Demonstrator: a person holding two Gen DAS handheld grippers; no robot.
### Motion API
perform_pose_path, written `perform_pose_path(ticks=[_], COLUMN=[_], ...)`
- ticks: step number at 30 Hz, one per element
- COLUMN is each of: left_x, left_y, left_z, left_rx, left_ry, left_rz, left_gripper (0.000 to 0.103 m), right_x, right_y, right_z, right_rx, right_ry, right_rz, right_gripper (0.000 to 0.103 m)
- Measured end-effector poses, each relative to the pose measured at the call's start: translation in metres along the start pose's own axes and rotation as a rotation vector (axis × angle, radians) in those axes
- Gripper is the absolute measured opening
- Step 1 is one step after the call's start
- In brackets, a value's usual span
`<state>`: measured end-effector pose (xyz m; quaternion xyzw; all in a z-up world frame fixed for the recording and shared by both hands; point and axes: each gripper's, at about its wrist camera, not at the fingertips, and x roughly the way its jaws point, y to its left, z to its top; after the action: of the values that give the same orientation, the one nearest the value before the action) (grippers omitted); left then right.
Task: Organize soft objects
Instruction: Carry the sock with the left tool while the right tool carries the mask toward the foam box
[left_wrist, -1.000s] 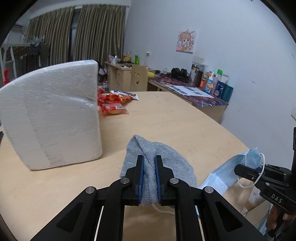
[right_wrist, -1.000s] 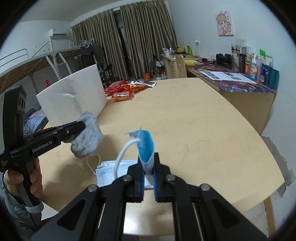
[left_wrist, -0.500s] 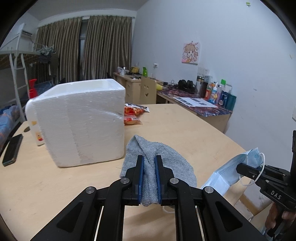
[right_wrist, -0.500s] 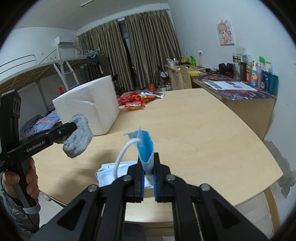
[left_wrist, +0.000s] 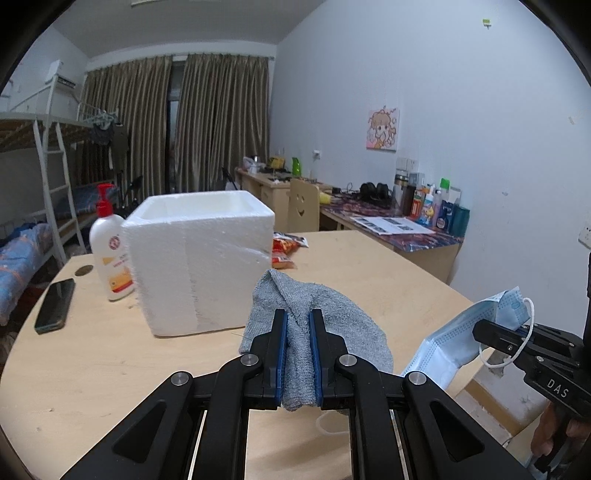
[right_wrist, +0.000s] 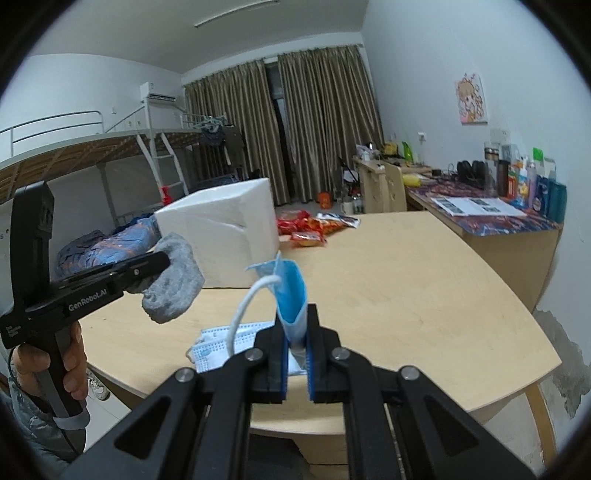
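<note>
Both claws were loaded and raised above the desk (left_wrist: 388, 258). The left claw (left_wrist: 297, 325) was clenched on a grey sock (left_wrist: 314, 314), pinched through a fold at its middle, the loose ends hanging clear of the wood on either side of the jaws. The right claw (right_wrist: 295, 325) gripped a blue face mask (right_wrist: 291, 291) by one edge, its white ear loop (right_wrist: 247, 302) curling up to the left of the jaws. A second face mask (right_wrist: 221, 339) lay flat on the desk just below and left of that claw.

Ahead of the left claw and slightly to its left stood an open white foam box (left_wrist: 199, 254), the likely drop point, with a lotion pump bottle (left_wrist: 109, 240) and a phone (left_wrist: 55, 304) beyond its far-left side and snack packets (right_wrist: 306, 229) behind it.

Done well, the step would carry each claw fully over the box rim before letting go, high enough that the dangling sock and mask clear the wall; the ear loop looked apt to snag on a finger, so a clean, wide release would help.
</note>
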<state>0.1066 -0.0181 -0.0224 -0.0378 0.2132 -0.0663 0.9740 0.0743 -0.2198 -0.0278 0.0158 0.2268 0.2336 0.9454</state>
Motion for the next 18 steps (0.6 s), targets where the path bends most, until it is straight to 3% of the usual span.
perform_pose_path(ticks=[11, 18], left_x=[-0.046, -0.076], left_y=[0.019, 0.037], left_z=[-0.013, -0.019], left_rx=[-0.025, -0.057], left_ry=[-0.053, -0.089], left_rz=[0.047, 0.119], left_gripper=[0.012, 0.012], right_x=[-0.016, -0.028], right_y=[0.033, 0.057], right_z=[-0.002, 0.003], right_rx=[-0.052, -0.106], right_ry=[-0.043, -0.086], right_rz=[0.03, 0.074], right_gripper=[0.01, 0.01])
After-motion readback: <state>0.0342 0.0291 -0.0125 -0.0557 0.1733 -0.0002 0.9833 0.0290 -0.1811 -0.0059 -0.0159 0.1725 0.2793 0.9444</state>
